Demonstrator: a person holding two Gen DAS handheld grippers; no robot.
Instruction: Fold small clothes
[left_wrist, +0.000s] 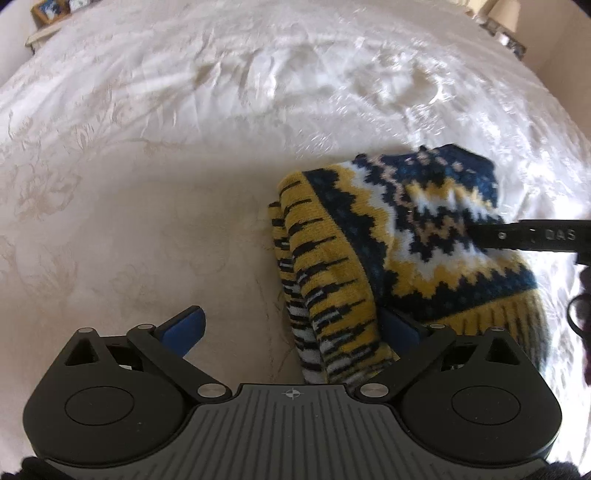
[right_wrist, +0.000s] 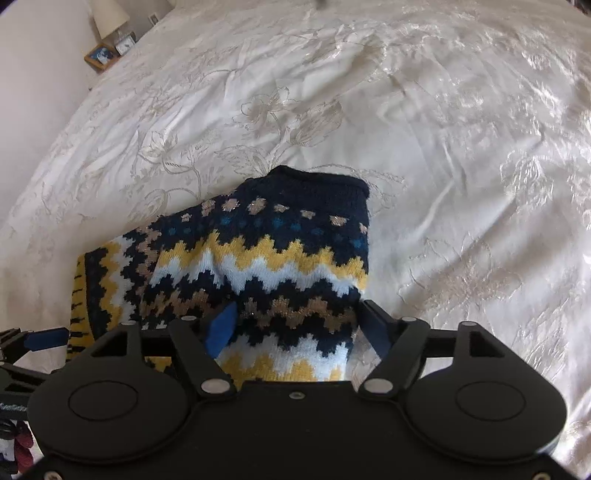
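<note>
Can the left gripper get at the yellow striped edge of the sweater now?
Probably yes. The left gripper is open, and the striped edge of the sweater already lies between its fingers. Nothing blocks it; the right gripper works further along the sweater.

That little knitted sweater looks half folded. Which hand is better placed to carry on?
Probably the right. The right gripper sits over the sweater, jaws open with knit between them. The left gripper is also open, but one finger lies on the bare bedspread, with only the sleeve edge between.
</note>
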